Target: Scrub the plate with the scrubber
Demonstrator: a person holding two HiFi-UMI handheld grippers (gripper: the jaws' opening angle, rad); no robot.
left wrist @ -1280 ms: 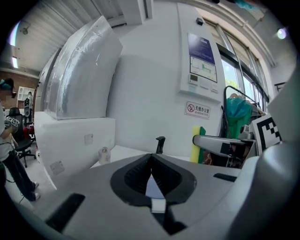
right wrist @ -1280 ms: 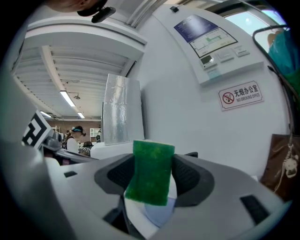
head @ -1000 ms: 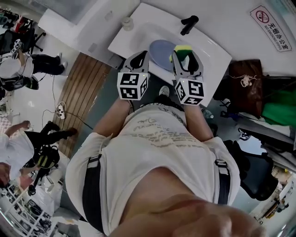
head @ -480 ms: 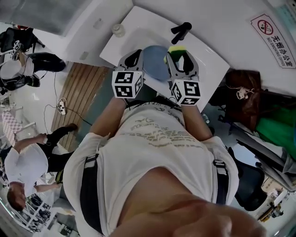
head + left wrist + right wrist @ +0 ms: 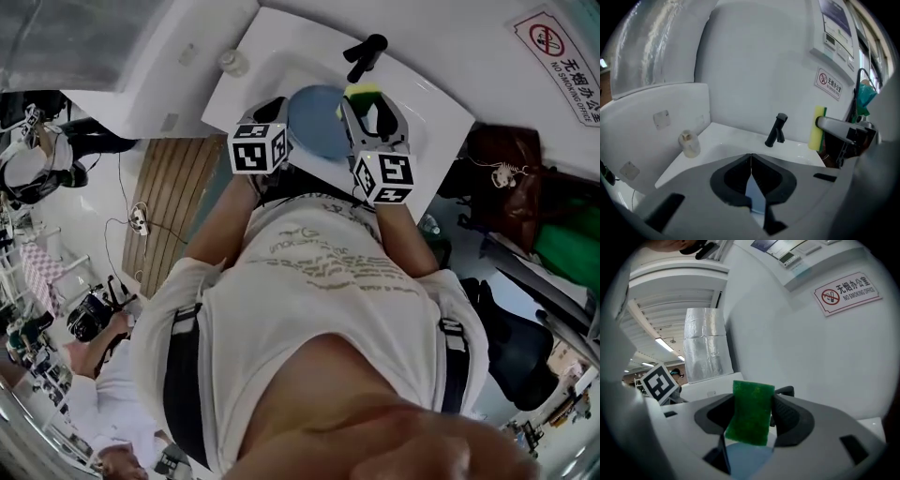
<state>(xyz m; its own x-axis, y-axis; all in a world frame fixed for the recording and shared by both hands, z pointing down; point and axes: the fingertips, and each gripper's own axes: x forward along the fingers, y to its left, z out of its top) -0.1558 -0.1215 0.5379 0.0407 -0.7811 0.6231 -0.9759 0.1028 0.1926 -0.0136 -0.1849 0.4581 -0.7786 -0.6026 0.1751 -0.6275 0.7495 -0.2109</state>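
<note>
The person stands over a white sink (image 5: 272,70) and holds a gripper in each hand. The left gripper (image 5: 751,163) has its fingers (image 5: 733,176) closed tight on the near edge of a blue round plate (image 5: 319,122). A bit of blue shows in the small gap below where the fingers meet. The plate is up off the sink and tipped, with its face turned toward the person.

The right gripper (image 5: 752,401) has its fingers (image 5: 787,416) squeezed on a green and yellow scrubber (image 5: 751,414). The green side faces the right gripper's camera, and the scrubber sticks up between the fingers. In the head view the scrubber sits right at the far right edge of the plate. I cannot tell if it is pressing on the plate or just next to it. The two grippers are side by side, with the plate between them.

A black tap (image 5: 366,54) stands at the back of the sink, just past the scrubber. A small clear bottle (image 5: 689,144) stands on the sink's left corner, well away from the plate. On the white wall there is a red and white no-smoking sign (image 5: 846,292). A strip of brown wooden floor (image 5: 159,220) lies to the left of the sink. A brown bag (image 5: 506,159) sits to the right of the sink.
</note>
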